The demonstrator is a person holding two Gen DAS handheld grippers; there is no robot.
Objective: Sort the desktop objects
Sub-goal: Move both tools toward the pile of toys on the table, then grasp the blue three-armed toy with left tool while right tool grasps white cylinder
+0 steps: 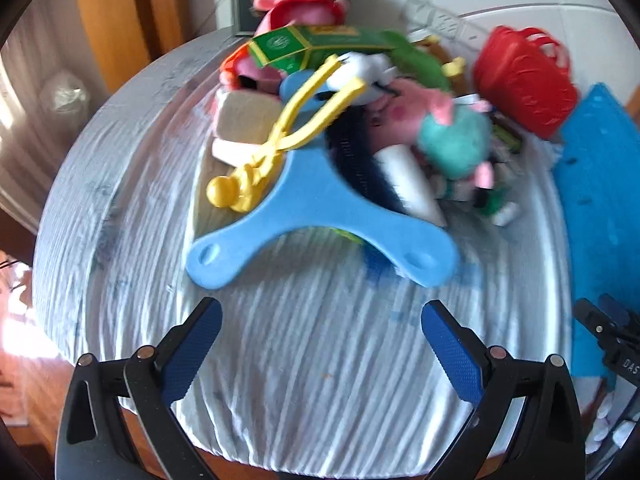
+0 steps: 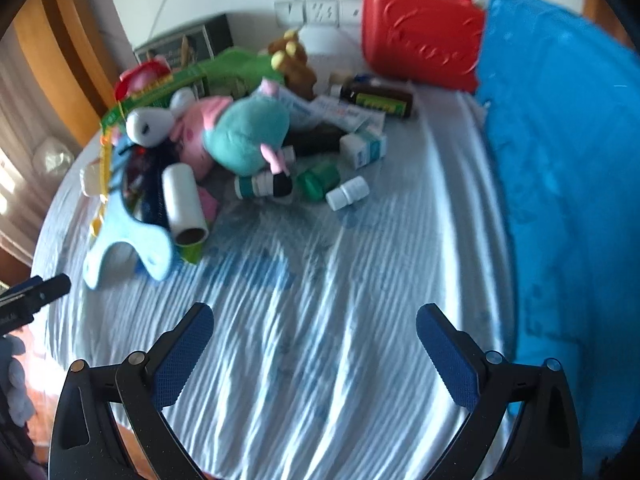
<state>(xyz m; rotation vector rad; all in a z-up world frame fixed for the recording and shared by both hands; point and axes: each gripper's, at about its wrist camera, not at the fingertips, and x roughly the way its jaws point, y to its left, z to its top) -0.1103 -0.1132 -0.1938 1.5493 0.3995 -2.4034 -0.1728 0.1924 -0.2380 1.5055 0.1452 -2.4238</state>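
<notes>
Toys and bottles piled messy on the desk (image 2: 320,320); left gripper (image 1: 320,332) and right gripper (image 2: 314,336) both spread wide, grasping nothing.

The left gripper (image 1: 321,325) is held with its blue-padded fingers (image 1: 191,350) spread wide apart, nothing between them. The right gripper (image 2: 314,330) is likewise held wide apart and empty, its blue pads (image 2: 448,356) angled outward.

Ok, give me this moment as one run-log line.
left gripper: open, empty | right gripper: open, empty | pile: unsorted, blue three-armed piece nearest left | red case: back, upright | contact: none
</notes>
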